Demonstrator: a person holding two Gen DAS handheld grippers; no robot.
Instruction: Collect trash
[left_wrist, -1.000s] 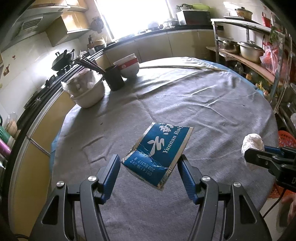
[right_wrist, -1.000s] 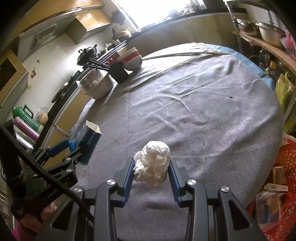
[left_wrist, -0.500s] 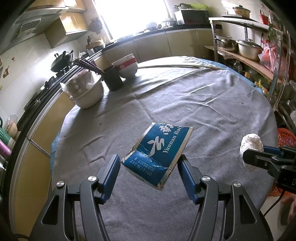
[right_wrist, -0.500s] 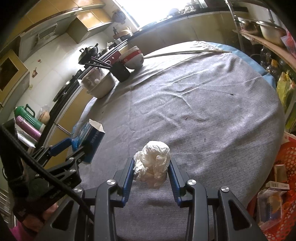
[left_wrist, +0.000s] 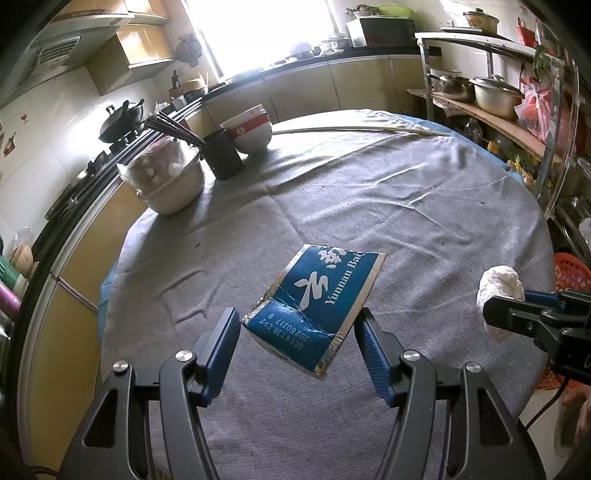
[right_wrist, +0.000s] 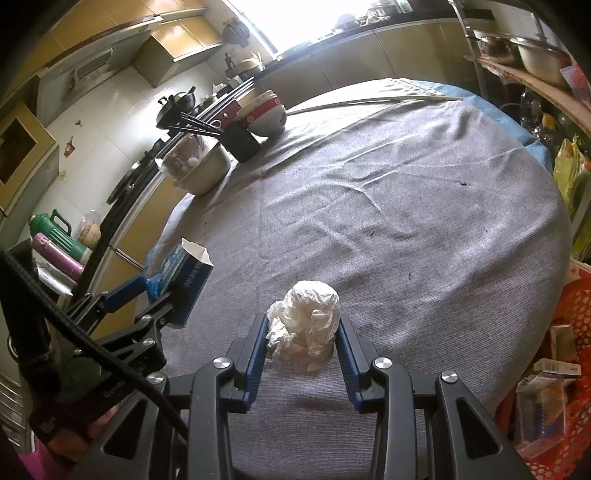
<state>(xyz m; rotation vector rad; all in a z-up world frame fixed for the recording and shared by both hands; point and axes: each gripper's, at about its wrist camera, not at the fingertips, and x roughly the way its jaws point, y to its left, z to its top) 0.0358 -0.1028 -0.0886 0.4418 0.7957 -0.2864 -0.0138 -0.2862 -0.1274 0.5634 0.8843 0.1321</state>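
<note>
My left gripper (left_wrist: 295, 326) is shut on a crumpled blue box (left_wrist: 317, 302) with white lettering and holds it above the grey tablecloth (left_wrist: 406, 206). The box also shows in the right wrist view (right_wrist: 184, 277), at the left table edge. My right gripper (right_wrist: 301, 334) is shut on a crumpled white tissue wad (right_wrist: 306, 325), held just above the cloth. The wad also shows in the left wrist view (left_wrist: 498, 291), at the right.
A white bowl of bagged food (left_wrist: 170, 181), a black chopstick holder (left_wrist: 221, 155) and stacked red-and-white bowls (left_wrist: 251, 129) stand at the far left of the round table. A red basket (right_wrist: 554, 387) holding trash sits below the table's right edge. A shelf with pots (left_wrist: 491, 92) stands at the right.
Both grippers keep their hold. The views have shifted slightly, and the left gripper with the box sits a little nearer the right one.
</note>
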